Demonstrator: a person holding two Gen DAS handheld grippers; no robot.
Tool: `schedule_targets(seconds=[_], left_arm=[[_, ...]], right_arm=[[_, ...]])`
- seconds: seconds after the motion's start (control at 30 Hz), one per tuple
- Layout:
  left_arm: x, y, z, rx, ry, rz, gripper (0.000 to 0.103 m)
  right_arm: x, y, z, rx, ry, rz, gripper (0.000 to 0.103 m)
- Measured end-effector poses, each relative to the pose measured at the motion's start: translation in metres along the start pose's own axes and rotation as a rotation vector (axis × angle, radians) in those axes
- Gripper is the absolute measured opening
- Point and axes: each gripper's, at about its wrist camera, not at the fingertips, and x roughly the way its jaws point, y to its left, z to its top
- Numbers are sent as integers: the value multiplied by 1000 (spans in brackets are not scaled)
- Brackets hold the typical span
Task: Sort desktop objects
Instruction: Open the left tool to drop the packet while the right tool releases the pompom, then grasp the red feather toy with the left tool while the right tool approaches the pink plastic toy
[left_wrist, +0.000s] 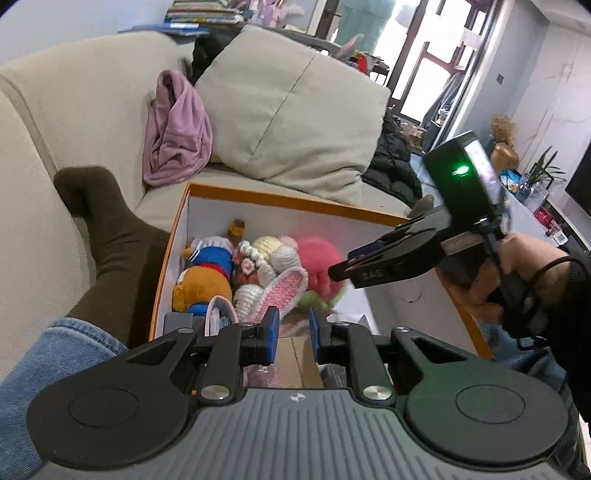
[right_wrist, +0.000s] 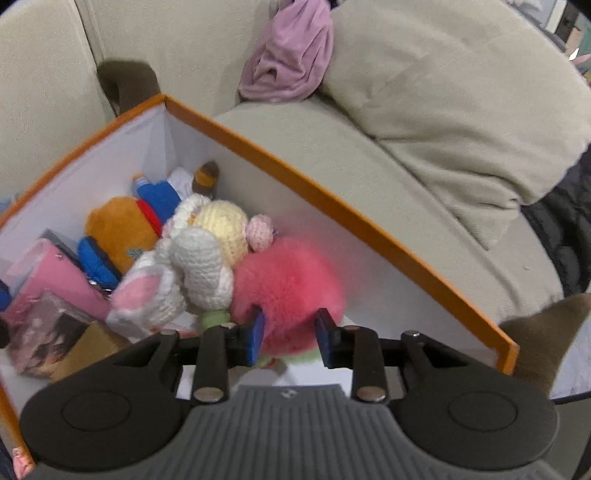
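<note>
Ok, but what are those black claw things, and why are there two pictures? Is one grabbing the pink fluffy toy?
They are not a robot. A person holds one pinching tool in each hand, and each tool has a tiny camera looking along its two fingers. One picture comes from the left gripper, the other from the right gripper. In the left view you can even see the hand holding the right tool.

Below is an orange-edged box on a sofa, with a pink fluffy toy, a crocheted bunny and an orange plush inside.

The left gripper is open and empty. The pink toy sits between the right gripper's fingers, but I cannot tell whether they squeeze it.
</note>
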Motion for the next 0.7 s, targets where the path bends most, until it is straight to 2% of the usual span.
schedule_targets(seconds=[0.2,0.33,0.37,0.53,0.57,0.6,0.7], left_arm=[[-31,-17,-14,71,21,-49,19],[-45,-21,-38,63,84,-71,21],[-46,-22,-46,59,108,-84,24],[-41,-37,-81,45,218,-139,41],[-37,-39,-86,39,236,-151,52],[-33,-42,-90,32,250,-160,56],[-19,-54,-97,45,282,-176,56]], right_arm=[[-84,8,-42,77,-166,37,36],[-129,18,-90,133,-259,91,37],[-134,20,-101,146,-272,103,40],[-144,38,-161,204,-275,96,40],[-143,42,-173,215,-264,91,40],[-140,45,-183,221,-251,87,40],[-127,61,-212,212,-189,59,39]])
